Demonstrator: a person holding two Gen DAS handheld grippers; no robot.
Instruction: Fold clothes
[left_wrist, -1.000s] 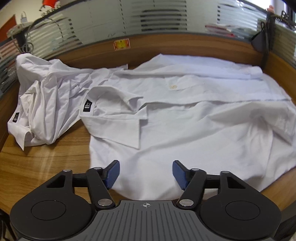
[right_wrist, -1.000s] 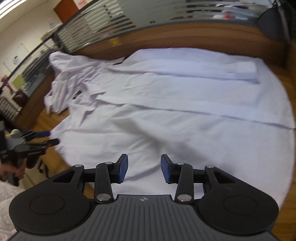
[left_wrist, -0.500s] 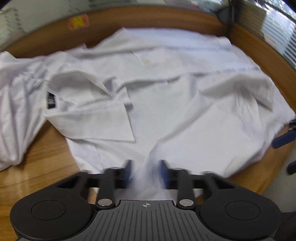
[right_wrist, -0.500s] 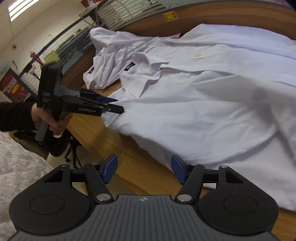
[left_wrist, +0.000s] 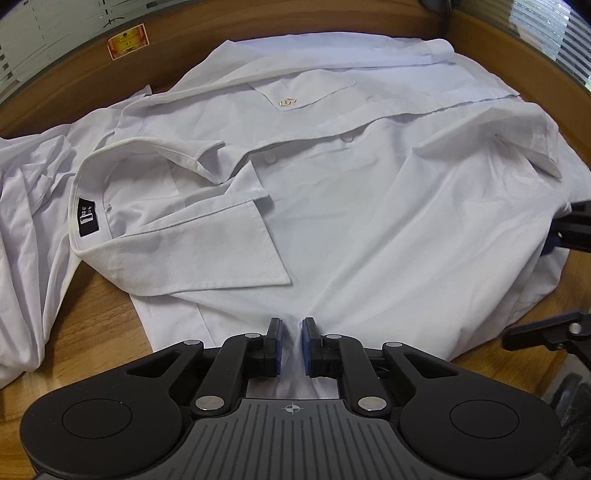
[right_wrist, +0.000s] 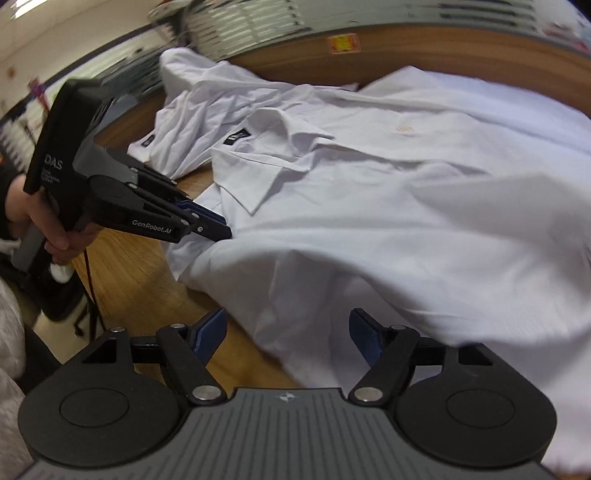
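From the left wrist view, the left gripper (left_wrist: 291, 341) has clenched onto the near shoulder edge of the white shirt (left_wrist: 369, 221), which lies spread face up on the wooden table (left_wrist: 92, 314), a second crumpled shirt (left_wrist: 29, 221) beside it. From the right wrist view, the right gripper (right_wrist: 288, 339) has just been spreading its jaws; they stand released over the shirt's near edge, gripping nothing. I'd judge this the taking-hold step, with the right still needing to pinch cloth before any fold.
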